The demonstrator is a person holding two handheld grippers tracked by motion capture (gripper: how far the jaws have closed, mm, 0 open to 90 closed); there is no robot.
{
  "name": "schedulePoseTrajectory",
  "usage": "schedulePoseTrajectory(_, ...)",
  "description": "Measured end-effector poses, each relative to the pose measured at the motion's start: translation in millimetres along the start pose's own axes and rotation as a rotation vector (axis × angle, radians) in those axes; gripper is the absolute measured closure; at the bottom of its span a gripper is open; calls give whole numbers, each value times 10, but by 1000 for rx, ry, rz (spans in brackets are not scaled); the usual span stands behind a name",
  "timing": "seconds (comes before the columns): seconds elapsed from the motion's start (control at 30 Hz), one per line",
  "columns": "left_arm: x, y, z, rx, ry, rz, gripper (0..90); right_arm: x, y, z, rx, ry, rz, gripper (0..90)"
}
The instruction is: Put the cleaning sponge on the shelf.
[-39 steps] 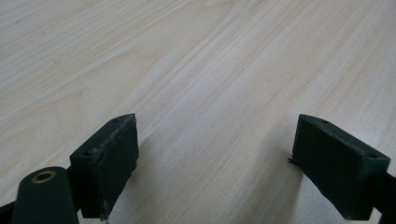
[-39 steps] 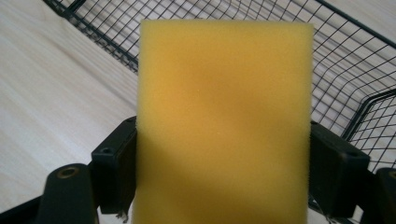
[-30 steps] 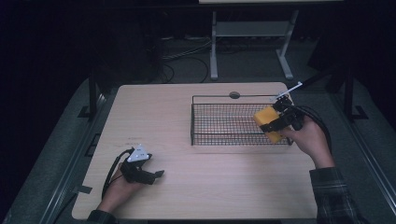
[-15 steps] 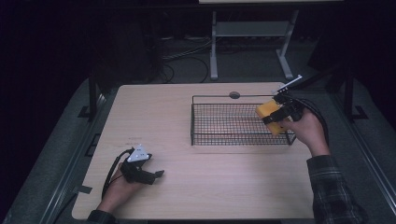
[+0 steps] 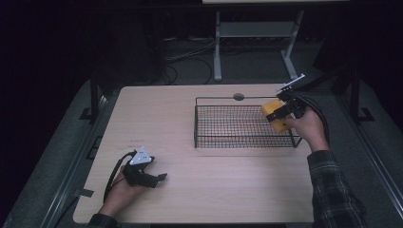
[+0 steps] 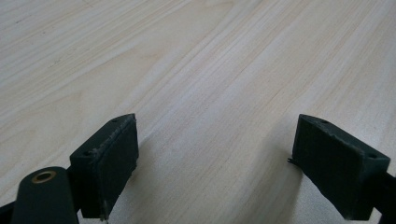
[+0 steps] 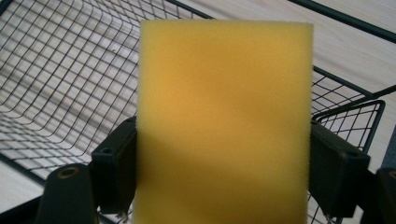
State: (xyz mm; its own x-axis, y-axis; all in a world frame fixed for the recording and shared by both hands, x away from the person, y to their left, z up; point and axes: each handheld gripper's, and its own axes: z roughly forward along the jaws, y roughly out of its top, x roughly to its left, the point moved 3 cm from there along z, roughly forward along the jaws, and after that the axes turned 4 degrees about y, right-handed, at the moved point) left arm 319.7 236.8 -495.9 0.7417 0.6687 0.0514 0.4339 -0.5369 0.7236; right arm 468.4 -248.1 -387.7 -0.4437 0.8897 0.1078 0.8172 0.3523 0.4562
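Note:
A yellow sponge (image 5: 273, 114) hangs over the right end of a black wire basket (image 5: 223, 126), with my right gripper (image 5: 280, 113) shut on it. In the right gripper view the sponge (image 7: 224, 121) stands upright between the two pads (image 7: 114, 170), above the basket's mesh floor (image 7: 56, 84). My left gripper (image 5: 159, 178) rests low on the table near the front left corner. Its jaws stand wide apart in the left gripper view, with bare wood between the pads (image 6: 109, 161) and nothing held.
The light wooden table (image 5: 157, 118) has a round cable hole (image 5: 238, 97) behind the basket. A white metal stand (image 5: 252, 33) and cables lie on the dark floor beyond the far edge. A cable trails from each gripper.
My right gripper has lifted the sponge slightly and carried it toward the basket's far right corner. The left gripper has stayed still.

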Motion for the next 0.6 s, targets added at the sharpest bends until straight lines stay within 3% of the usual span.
schedulePoseTrajectory(0.6,0,0,0,0,0,0,138,-176,-63,288,56,-1,58,218)
